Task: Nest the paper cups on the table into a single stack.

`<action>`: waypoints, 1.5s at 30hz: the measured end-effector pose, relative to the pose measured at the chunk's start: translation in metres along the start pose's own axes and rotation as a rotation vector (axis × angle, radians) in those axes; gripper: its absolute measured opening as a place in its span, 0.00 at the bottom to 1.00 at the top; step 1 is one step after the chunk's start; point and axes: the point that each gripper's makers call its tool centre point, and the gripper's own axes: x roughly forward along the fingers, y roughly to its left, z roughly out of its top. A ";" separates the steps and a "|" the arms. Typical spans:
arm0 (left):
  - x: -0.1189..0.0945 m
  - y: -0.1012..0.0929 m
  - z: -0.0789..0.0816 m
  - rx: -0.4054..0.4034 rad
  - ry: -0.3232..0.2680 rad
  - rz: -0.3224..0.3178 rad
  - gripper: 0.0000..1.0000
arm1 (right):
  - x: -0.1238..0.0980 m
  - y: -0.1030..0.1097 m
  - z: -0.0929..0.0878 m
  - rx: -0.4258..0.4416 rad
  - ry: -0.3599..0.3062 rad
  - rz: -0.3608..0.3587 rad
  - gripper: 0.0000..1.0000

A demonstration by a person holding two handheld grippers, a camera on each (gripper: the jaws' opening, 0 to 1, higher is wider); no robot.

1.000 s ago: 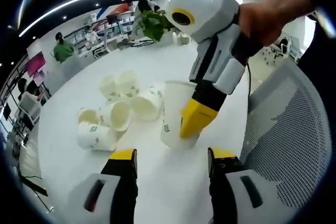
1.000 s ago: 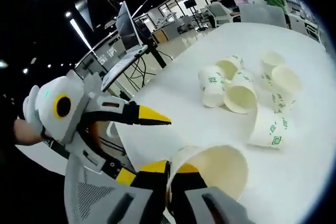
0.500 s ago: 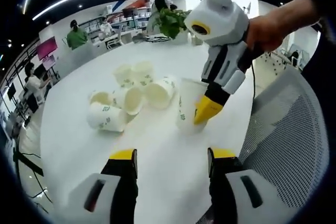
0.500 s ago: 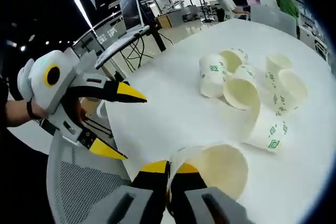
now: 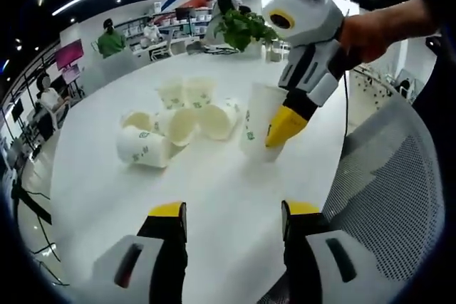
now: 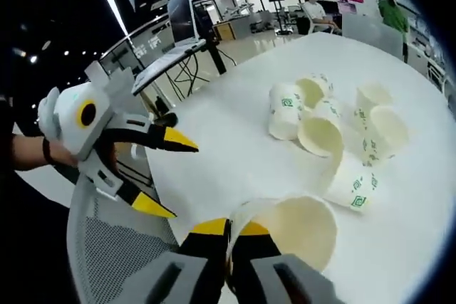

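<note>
Around the white table (image 5: 214, 197), an open-plan office with desks.

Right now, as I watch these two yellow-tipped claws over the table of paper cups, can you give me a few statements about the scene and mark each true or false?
1. The right gripper is shut on the rim of a paper cup. True.
2. The left gripper holds a cup too. False: its jaws stand open, with nothing between them.
3. The loose cups are already one stack. False: they lie scattered on the white table, several tipped on their sides.
4. A green plant stands beyond the table. True.
</note>
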 end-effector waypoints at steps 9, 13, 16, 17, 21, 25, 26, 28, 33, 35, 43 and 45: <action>0.010 -0.012 -0.004 -0.031 -0.017 -0.001 0.52 | -0.002 -0.008 -0.002 -0.016 0.006 -0.022 0.00; 0.011 -0.017 -0.010 -0.048 -0.021 0.004 0.51 | -0.007 -0.018 -0.001 -0.015 0.013 -0.045 0.00; 0.009 -0.016 -0.006 -0.033 -0.026 0.007 0.51 | -0.006 -0.025 -0.006 -0.028 0.032 -0.065 0.00; 0.009 -0.015 -0.004 -0.032 -0.035 0.011 0.51 | -0.006 -0.026 -0.008 -0.035 0.039 -0.069 0.00; 0.007 -0.015 -0.005 -0.031 -0.037 0.013 0.52 | -0.007 -0.024 -0.009 -0.044 0.049 -0.074 0.00; 0.007 -0.015 -0.005 -0.028 -0.041 0.015 0.53 | -0.001 -0.024 -0.013 -0.057 0.071 -0.076 0.00; 0.006 -0.014 -0.004 -0.033 -0.044 0.016 0.53 | -0.001 -0.023 -0.014 -0.060 0.074 -0.074 0.00; 0.005 -0.013 -0.003 -0.040 -0.048 0.020 0.54 | 0.000 -0.021 -0.014 -0.063 0.080 -0.068 0.00; 0.002 -0.011 -0.002 -0.064 -0.057 0.028 0.55 | 0.003 -0.024 -0.007 -0.064 0.086 -0.066 0.00; 0.001 -0.012 -0.003 -0.067 -0.055 0.026 0.55 | 0.004 -0.021 -0.007 -0.070 0.090 -0.059 0.00; -0.001 -0.019 -0.004 -0.049 -0.052 0.018 0.57 | 0.017 -0.018 -0.012 -0.164 0.191 -0.063 0.00; -0.001 -0.019 -0.005 -0.047 -0.051 0.020 0.57 | 0.017 -0.019 -0.015 -0.213 0.233 -0.075 0.00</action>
